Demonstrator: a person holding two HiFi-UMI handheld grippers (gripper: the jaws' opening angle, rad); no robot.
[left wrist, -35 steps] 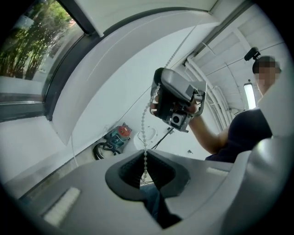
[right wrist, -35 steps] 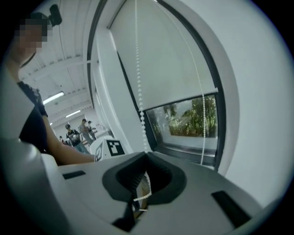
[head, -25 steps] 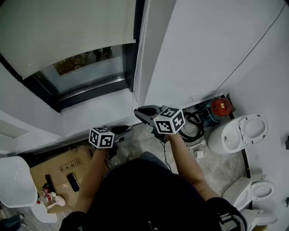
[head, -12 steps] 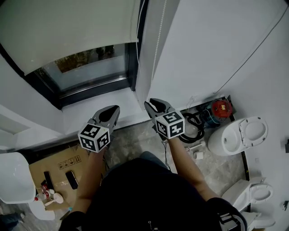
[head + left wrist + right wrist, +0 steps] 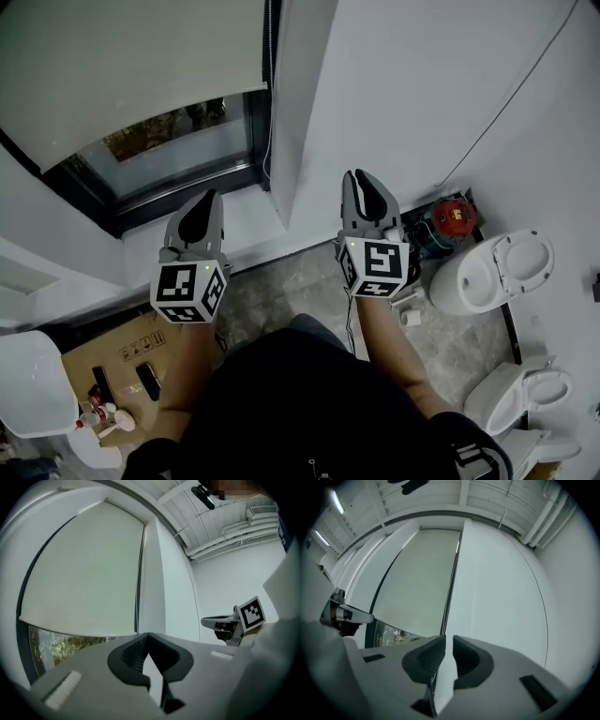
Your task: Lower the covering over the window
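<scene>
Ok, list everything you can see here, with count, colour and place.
pale fabric roller blind: one, cream, covering the window's upper part
dark-framed window: one, black frame, upper left
white ceramic toilets: two, white, floor at right
red round device: one, red, floor by the right wall
brown cardboard carton: one, brown, floor at lower left
left gripper: one, grey, jaws shut and empty, below the window
right gripper: one, grey, jaws have just been opening, nothing between them, before the white wall
</scene>
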